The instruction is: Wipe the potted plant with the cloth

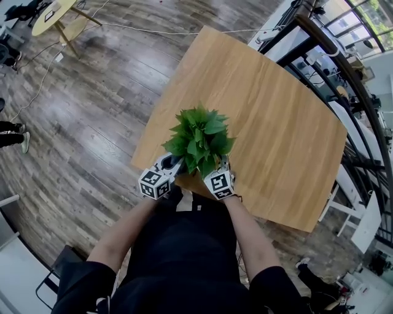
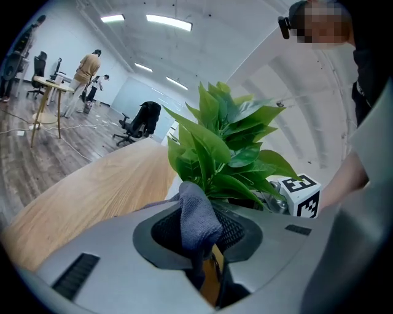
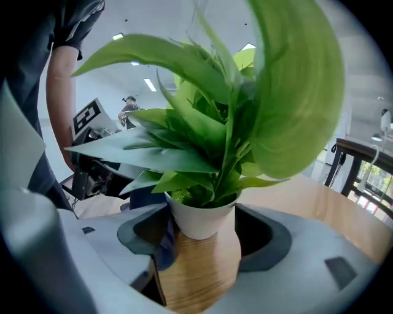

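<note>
A leafy green plant (image 1: pixel 198 138) in a white pot (image 3: pixel 199 222) stands on the wooden table (image 1: pixel 276 122), close to its near edge. My left gripper (image 1: pixel 173 164) is at the plant's left side, shut on a grey-blue cloth (image 2: pixel 198 218) that bulges out between its jaws, just short of the leaves (image 2: pixel 227 153). My right gripper (image 1: pixel 222 164) is at the plant's right side. Its jaws sit against both sides of the pot, and a dark blue fold (image 3: pixel 163 245) shows beside the left-hand jaw. In the head view the foliage hides the pot.
The table edge runs just under both grippers, with wood-plank floor (image 1: pixel 80 129) beyond. A dark railing (image 1: pixel 344 80) and white chair (image 1: pixel 362 227) lie to the right. A small round table (image 1: pixel 55 15) stands far left. People (image 2: pixel 86 67) and an office chair (image 2: pixel 138 122) are far off.
</note>
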A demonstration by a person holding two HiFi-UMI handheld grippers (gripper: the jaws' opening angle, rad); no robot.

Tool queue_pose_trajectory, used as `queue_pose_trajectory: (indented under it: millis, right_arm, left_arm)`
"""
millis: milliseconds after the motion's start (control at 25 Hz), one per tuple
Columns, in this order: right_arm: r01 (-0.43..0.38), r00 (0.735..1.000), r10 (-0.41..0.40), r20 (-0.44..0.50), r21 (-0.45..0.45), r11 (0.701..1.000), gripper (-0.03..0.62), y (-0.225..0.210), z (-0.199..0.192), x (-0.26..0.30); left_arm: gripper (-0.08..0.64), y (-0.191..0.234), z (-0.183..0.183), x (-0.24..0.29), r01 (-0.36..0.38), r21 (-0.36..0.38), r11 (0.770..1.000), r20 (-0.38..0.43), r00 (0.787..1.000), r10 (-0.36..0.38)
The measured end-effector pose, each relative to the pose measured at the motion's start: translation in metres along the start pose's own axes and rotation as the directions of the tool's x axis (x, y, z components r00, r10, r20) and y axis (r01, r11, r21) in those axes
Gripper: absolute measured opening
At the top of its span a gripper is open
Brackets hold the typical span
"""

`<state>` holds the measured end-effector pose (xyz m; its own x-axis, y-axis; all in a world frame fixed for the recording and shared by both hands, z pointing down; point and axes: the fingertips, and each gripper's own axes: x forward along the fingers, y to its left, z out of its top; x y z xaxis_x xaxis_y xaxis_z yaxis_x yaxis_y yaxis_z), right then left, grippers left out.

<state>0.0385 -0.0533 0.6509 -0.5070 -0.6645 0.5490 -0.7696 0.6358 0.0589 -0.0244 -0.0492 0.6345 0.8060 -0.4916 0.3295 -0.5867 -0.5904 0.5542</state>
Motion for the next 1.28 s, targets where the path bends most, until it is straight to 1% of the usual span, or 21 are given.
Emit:
queue_pose_trajectory:
  millis: [160,240,320,400,480,560,640,680,760,840,960,1040,1160,1280]
  right_arm:
    - [0.023,1.000,-0.023,0.002,0.013,1.000,0.318,0.000,0.002,0.003]
    - [0.022,1.000,-0.022,0.001,0.015,1.000,0.318,0.002,0.002,0.005]
    - [0.016,1.000,-0.016,-0.006,0.010,1.000,0.316,0.005,0.002,0.004]
    - [0.000,1.000,0.000,-0.012,-0.008,1.000,0.318,0.011,0.002,0.004]
    - [-0.032,0.999,0.031,-0.019,-0.031,0.999,0.317,0.022,0.001,0.002]
    - [-0.081,0.996,0.080,-0.029,-0.059,0.995,0.316,0.040,-0.003,0.001]
    - [-0.100,0.994,0.097,-0.049,-0.060,0.993,0.316,0.047,-0.011,0.000]
    - [-0.086,0.995,0.083,-0.062,-0.043,0.995,0.316,0.044,-0.015,0.000]
    - [-0.030,0.996,0.030,-0.081,0.005,1.000,0.316,0.025,-0.021,0.001]
    - [0.009,0.997,-0.007,-0.073,0.025,1.000,0.318,0.008,-0.018,0.004]
    - [0.013,0.999,-0.013,-0.043,0.011,1.000,0.318,-0.005,-0.003,0.010]
    - [0.010,0.999,-0.009,-0.046,0.016,1.000,0.318,-0.010,0.005,0.017]
    - [0.001,0.999,0.001,-0.038,0.045,0.999,0.318,-0.008,0.011,0.025]
    - [0.025,0.999,-0.022,-0.025,0.101,0.995,0.318,-0.006,0.010,0.028]
  left_arm:
    - [0.097,-0.018,-0.011,0.001,0.055,0.012,0.998,-0.040,0.998,-0.054]
    - [0.097,-0.021,-0.016,0.000,0.061,-0.015,0.998,-0.031,0.998,-0.061]
    - [0.097,-0.015,-0.013,-0.002,0.037,-0.034,0.999,-0.008,0.999,-0.037]
    - [0.097,-0.003,-0.007,-0.003,0.012,-0.027,1.000,0.004,1.000,-0.012]
    - [0.097,0.008,0.001,-0.003,-0.003,-0.011,1.000,0.010,1.000,0.004]
    - [0.097,0.017,0.009,-0.004,-0.018,0.003,1.000,0.017,1.000,0.018]
    - [0.097,0.025,0.016,-0.005,-0.035,0.007,0.999,0.027,0.999,0.034]
    - [0.097,0.029,0.018,-0.005,-0.041,0.008,0.999,0.029,0.999,0.041]
    - [0.097,0.034,0.022,-0.004,-0.052,0.012,0.999,0.027,0.998,0.051]
    - [0.097,0.038,0.025,-0.002,-0.062,0.019,0.998,0.026,0.998,0.062]
    - [0.097,0.043,0.027,-0.001,-0.087,0.021,0.996,0.022,0.996,0.086]
    - [0.097,0.047,0.028,0.001,-0.107,0.013,0.994,0.011,0.994,0.107]
    - [0.097,0.044,0.029,0.005,-0.102,0.018,0.995,-0.002,0.995,0.102]
    - [0.097,0.038,0.026,0.006,-0.101,0.004,0.995,0.010,0.995,0.101]
